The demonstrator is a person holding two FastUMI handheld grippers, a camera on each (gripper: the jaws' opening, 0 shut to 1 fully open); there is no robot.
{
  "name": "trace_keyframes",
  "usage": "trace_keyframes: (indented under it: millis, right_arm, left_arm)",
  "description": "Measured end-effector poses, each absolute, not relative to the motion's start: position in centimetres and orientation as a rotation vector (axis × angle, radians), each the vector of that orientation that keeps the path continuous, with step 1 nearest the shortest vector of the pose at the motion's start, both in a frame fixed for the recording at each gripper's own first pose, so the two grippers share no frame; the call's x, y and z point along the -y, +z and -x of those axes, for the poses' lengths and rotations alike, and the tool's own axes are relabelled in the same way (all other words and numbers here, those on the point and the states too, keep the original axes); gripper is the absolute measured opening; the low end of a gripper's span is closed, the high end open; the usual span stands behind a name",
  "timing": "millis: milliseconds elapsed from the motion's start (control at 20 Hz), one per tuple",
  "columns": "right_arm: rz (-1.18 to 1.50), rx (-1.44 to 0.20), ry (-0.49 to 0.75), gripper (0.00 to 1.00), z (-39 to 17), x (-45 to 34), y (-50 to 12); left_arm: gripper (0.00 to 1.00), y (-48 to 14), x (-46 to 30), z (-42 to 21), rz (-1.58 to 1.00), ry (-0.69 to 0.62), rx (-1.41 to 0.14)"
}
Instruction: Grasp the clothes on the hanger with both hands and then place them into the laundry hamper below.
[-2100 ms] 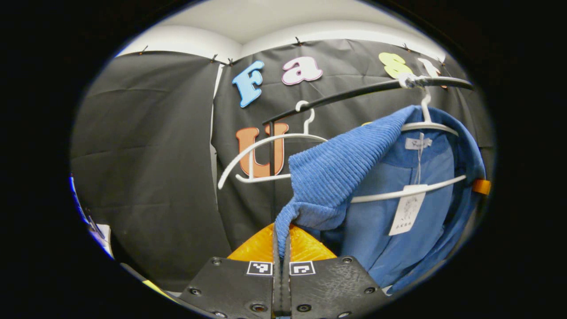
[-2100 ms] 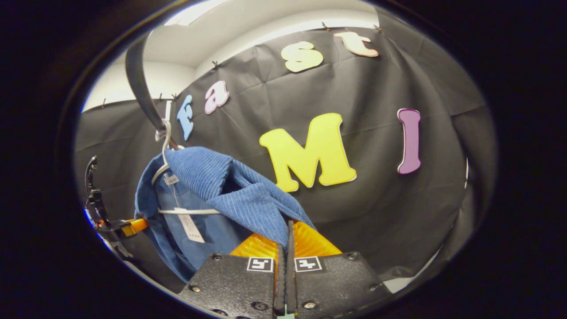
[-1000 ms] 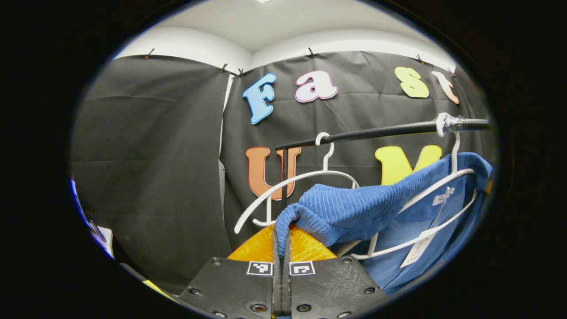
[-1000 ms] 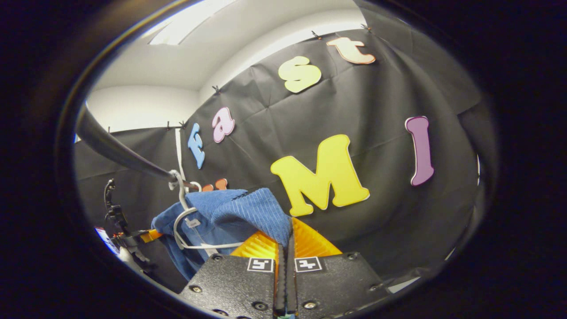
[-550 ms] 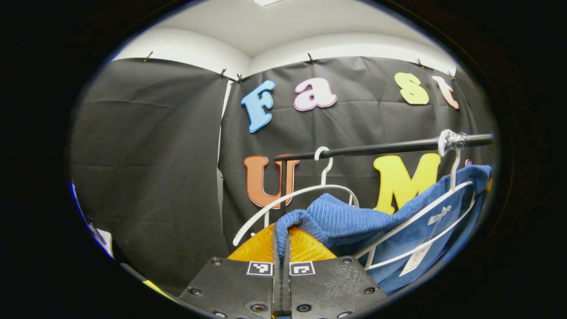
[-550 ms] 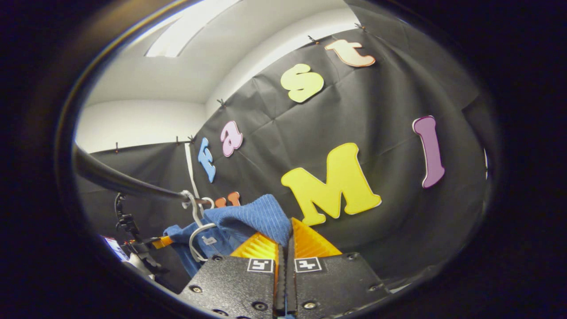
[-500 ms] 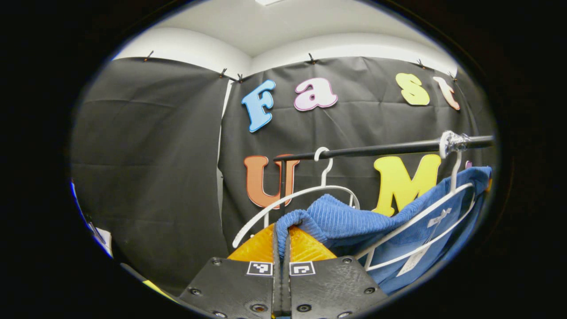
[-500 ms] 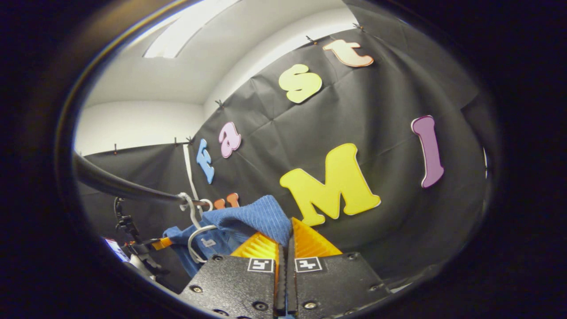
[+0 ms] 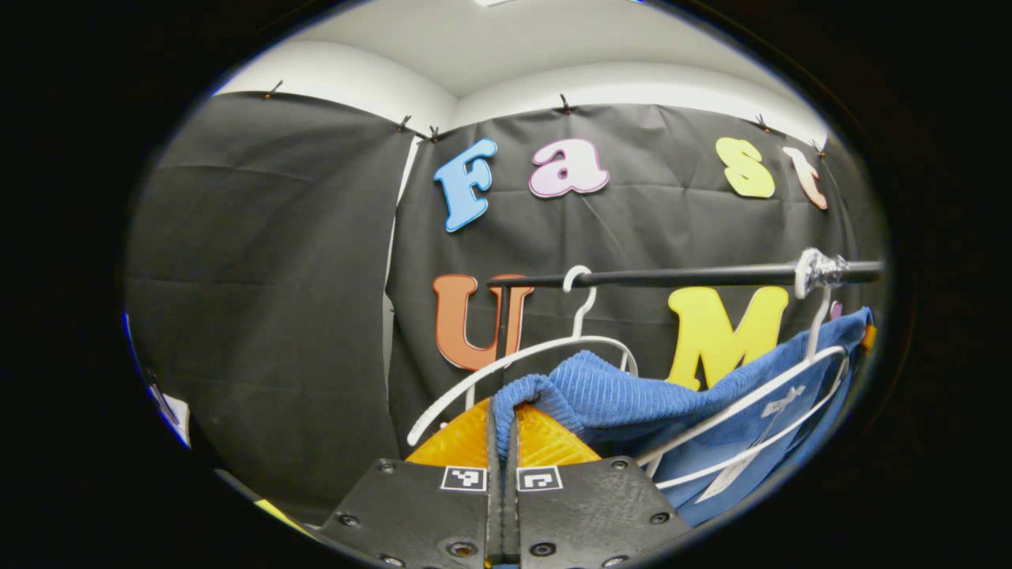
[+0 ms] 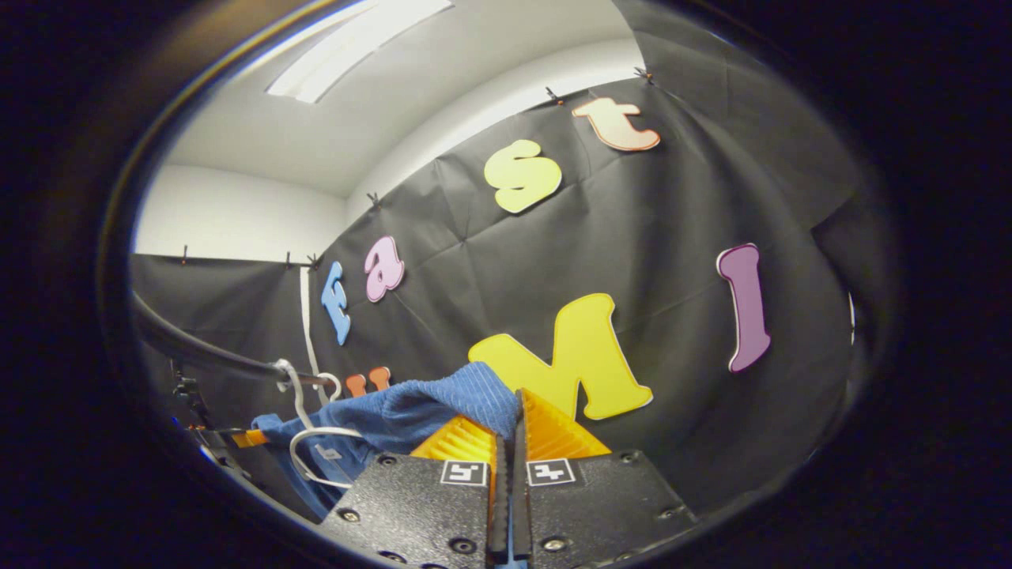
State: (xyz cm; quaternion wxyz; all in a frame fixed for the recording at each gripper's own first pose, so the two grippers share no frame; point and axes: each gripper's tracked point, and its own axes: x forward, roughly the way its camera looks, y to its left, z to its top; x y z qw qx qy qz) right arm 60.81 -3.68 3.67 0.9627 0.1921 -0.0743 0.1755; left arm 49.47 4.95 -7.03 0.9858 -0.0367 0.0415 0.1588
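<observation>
Lifting since a second ago, left gripper and right gripper each clamp the blue garment, shoulders nearly clearing the hanger

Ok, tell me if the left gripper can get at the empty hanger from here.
Probably not yet: the left gripper is shut on the blue garment, which lies across the way. The empty hanger hangs just beyond it.

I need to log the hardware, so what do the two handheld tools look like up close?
Both match: the left tool and right tool each have a black textured body with screws, two small square black-and-white markers, and ribbed wedge-shaped fingers.
</observation>
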Motion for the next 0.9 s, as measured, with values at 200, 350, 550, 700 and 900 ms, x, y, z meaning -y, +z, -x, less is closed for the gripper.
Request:
trace_keyframes:
  millis: [200,350,550,700,900]
  right_arm:
    - [-0.371,0.132,0.319,0.05,-62.7,3.9,3.2]
    - [-0.380,0.088,0.299,0.05,-63.5,3.7,1.4]
    - [-0.289,0.028,0.256,0.05,-64.1,3.7,-1.8]
    - [-0.299,-0.029,0.239,0.05,-64.3,3.9,-4.2]
    - [-0.302,-0.101,0.206,0.05,-64.0,4.2,-7.3]
  left_arm:
    - [0.00,-6.5,-5.0,-50.7,0.070,0.307,-0.082]
    - [0.00,-7.0,-5.4,-51.1,0.064,0.305,-0.092]
    - [0.05,-9.8,-5.5,-51.4,0.082,0.293,-0.155]
    - [0.00,-12.1,-5.5,-50.9,0.084,0.277,-0.192]
    - [0.00,-14.8,-5.1,-50.3,0.118,0.257,-0.240]
